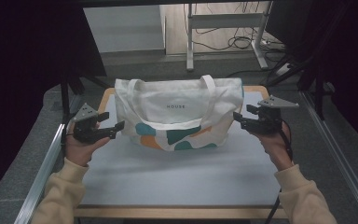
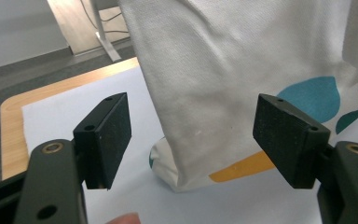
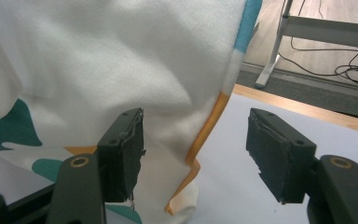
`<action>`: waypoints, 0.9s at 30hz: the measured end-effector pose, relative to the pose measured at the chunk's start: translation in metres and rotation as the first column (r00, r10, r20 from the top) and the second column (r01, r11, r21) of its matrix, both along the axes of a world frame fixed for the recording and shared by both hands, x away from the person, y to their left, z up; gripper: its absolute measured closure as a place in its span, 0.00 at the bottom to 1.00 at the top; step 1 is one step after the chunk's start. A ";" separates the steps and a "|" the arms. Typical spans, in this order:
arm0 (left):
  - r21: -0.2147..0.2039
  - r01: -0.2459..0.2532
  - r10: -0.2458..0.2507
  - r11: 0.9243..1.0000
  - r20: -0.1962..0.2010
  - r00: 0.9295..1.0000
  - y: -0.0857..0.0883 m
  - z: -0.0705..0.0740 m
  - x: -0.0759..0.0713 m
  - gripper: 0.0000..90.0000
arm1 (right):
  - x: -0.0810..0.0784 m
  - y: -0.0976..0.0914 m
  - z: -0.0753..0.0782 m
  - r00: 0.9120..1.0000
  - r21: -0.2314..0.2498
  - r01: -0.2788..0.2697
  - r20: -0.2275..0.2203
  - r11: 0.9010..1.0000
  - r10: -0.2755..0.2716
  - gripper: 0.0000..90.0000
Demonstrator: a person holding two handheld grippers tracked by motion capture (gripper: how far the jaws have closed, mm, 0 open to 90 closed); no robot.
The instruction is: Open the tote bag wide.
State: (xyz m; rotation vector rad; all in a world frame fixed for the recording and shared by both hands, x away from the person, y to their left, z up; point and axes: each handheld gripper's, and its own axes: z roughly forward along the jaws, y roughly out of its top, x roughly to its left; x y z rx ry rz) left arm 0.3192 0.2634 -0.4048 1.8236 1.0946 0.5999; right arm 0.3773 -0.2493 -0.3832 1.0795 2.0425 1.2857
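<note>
Bag (image 1: 179, 109) of white cloth stands upright near the middle of a pale surface (image 1: 177, 179), toward its far half, with a person's two hands reaching in from the near edge on either side of it. Nearest are two cream sleeves (image 1: 63, 191), one at each lower corner of the high view. Each hand holds a black tool. The left tool (image 1: 115, 129) sits just beside the bag's lower left corner, its jaws spread wide and holding nothing; in the left gripper view the bag's corner lies ahead between the two pads (image 2: 109, 135), not touching them. The right tool (image 1: 240, 119) is just beside the bag's right edge, its jaws also spread apart and empty; in the right gripper view the bag's orange-trimmed side seam (image 3: 205, 135) runs down between the pads.

The bag's front carries teal and orange blotches (image 1: 177, 136) along the bottom, small grey lettering in the middle, and two white handles (image 1: 133, 95) hanging down its face. Beyond the bag, the surface's wooden rim (image 1: 254, 88) shows. Farther off on the floor stand a white metal frame (image 1: 223, 21) and loose cables (image 1: 240, 42).
</note>
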 end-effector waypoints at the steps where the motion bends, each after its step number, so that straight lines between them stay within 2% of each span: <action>1: -0.002 0.001 -0.001 1.000 -0.001 1.000 0.000 0.000 0.001 0.31 | 0.001 0.001 0.001 1.000 -0.002 0.000 0.000 1.000 0.000 0.40; 7: 0.003 0.014 -0.014 1.000 -0.003 1.000 -0.001 0.002 0.012 0.30 | 0.010 0.003 0.006 1.000 -0.008 0.002 0.012 1.000 -0.002 0.40; 10: 0.006 0.022 -0.022 1.000 -0.009 1.000 -0.001 0.003 0.020 0.29 | 0.018 0.004 0.009 1.000 0.000 -0.010 0.004 1.000 0.010 0.40; 15: -0.001 0.052 -0.052 0.999 -0.012 0.999 -0.005 0.003 0.030 0.29 | 0.029 0.008 0.016 0.998 0.049 -0.055 0.000 0.997 0.055 0.42; 18: -0.001 0.075 -0.075 0.997 -0.016 0.997 -0.008 0.000 0.034 0.31 | 0.031 0.011 0.014 0.997 0.056 -0.069 -0.012 0.996 0.070 0.46; 19: 0.007 0.073 -0.073 0.997 -0.011 0.997 -0.009 0.000 0.035 0.34 | 0.032 0.012 0.013 0.997 0.052 -0.069 -0.014 0.996 0.070 0.47; 21: 0.022 0.059 -0.059 0.998 -0.002 0.998 -0.009 -0.001 0.034 0.45 | 0.032 0.012 0.012 0.998 0.047 -0.059 -0.015 0.997 0.060 0.54; 23: 0.015 0.047 -0.047 0.999 -0.002 0.999 -0.007 -0.002 0.034 0.57 | 0.033 0.010 0.011 0.998 0.051 -0.057 -0.018 0.997 0.058 0.61; 27: -0.009 0.059 -0.059 0.998 0.007 0.998 -0.005 -0.004 0.031 0.75 | 0.033 0.008 0.009 0.998 0.044 -0.061 -0.018 0.997 0.061 0.74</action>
